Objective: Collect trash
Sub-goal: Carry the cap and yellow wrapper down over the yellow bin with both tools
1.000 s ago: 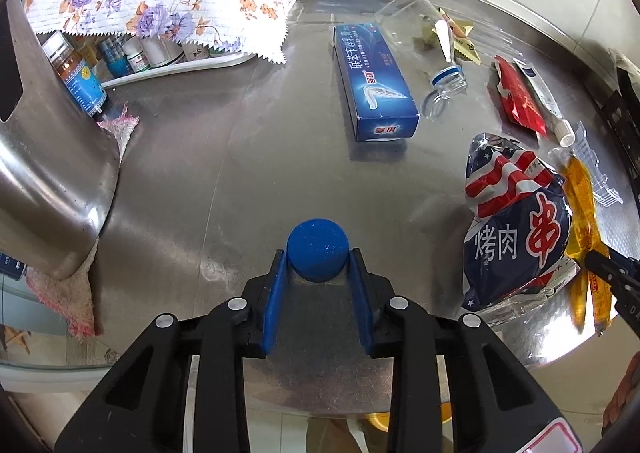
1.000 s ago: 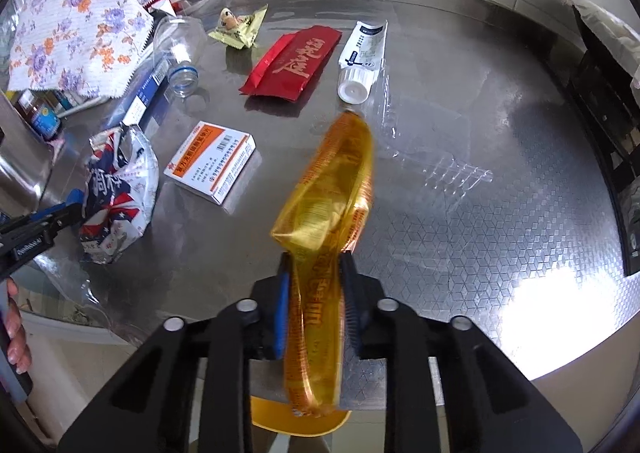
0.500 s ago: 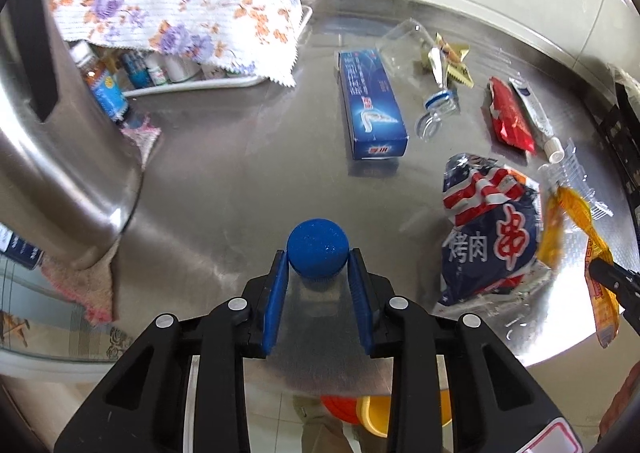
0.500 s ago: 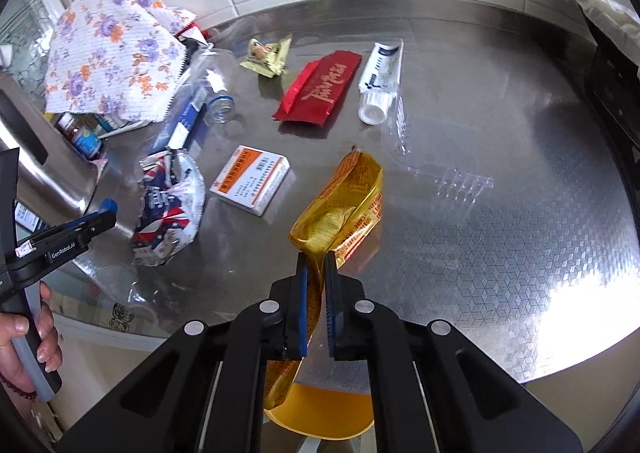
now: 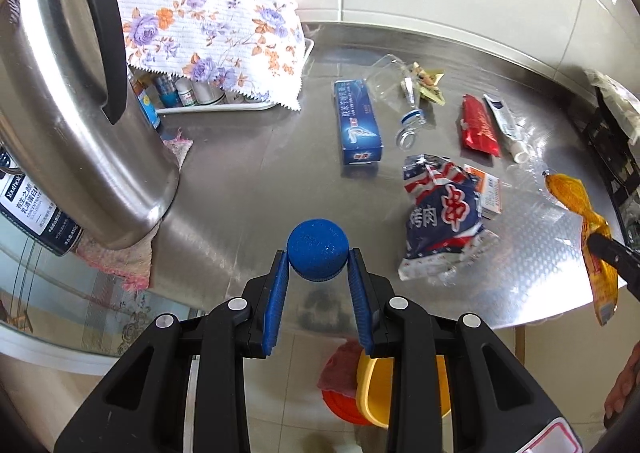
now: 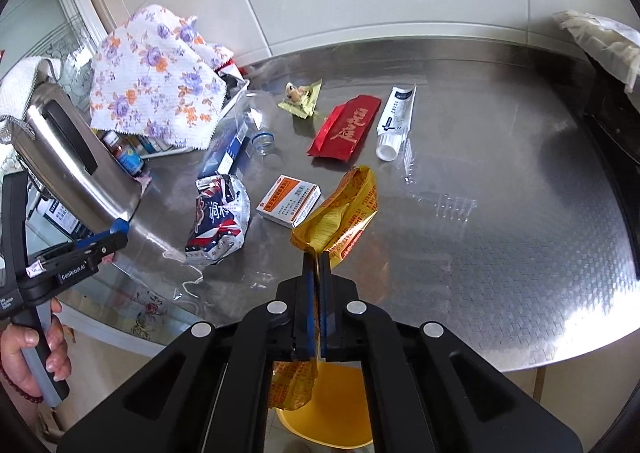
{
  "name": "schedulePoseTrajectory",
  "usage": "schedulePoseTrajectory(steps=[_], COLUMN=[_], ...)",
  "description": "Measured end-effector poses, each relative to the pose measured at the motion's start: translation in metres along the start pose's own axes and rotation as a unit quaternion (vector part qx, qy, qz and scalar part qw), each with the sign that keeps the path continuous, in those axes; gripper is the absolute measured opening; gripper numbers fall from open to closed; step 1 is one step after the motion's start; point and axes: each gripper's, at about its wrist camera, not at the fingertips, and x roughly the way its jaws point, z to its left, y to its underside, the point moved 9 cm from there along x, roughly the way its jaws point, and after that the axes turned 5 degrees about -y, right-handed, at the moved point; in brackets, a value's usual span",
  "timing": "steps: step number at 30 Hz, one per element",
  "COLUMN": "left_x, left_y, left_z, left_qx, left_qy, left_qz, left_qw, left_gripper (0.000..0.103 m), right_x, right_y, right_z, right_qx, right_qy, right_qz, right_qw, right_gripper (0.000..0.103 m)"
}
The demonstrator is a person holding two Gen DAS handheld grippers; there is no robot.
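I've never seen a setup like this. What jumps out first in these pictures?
Probably the blue bottle cap pinched in the left hand-held gripper, close to the camera. Next, the crinkled yellow wrapper clamped in the right hand-held gripper, lifted above the steel table with a yellow bin below. Behind them litter is scattered: a red packet, a striped snack bag.

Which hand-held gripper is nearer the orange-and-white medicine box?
Right. The right hand-held gripper, shut on the yellow wrapper, sits just in front of the medicine box. The left hand-held gripper, holding a blue cap, is farther, beyond the snack bag.
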Motion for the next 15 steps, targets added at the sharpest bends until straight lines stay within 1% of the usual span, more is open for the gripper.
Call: schedulePoseTrajectory(steps=[4, 7, 10, 15], left_x=[-0.017, -0.030, -0.043, -0.062], left_y=[0.005, 0.013, 0.029, 0.074], left_z=[-0.003, -0.003, -0.002, 0.001], left_qx=[0.013, 0.027, 0.044, 0.068], left_qy=[0.011, 0.024, 0.037, 0.061], left_qz=[-0.015, -0.025, -0.030, -0.026], left_qw=[0.9997, 0.9990, 0.9979, 0.9955], left_gripper=[0.030, 0.031, 0.031, 0.030], right_x=[-0.021, -0.043, -0.063, -0.095], right_y=[0.006, 0.017, 0.033, 0.078], right_z=[0.006, 0.017, 0.028, 0.049], right_qx=[0.006, 0.013, 0.021, 0.027], right_qy=[0.007, 0.016, 0.018, 0.033], right_qz=[-0.016, -0.032, -0.041, -0.045], right_qw=[1.000, 0.999, 0.999, 0.998], right_gripper=[0.002, 0.002, 0.002, 0.002])
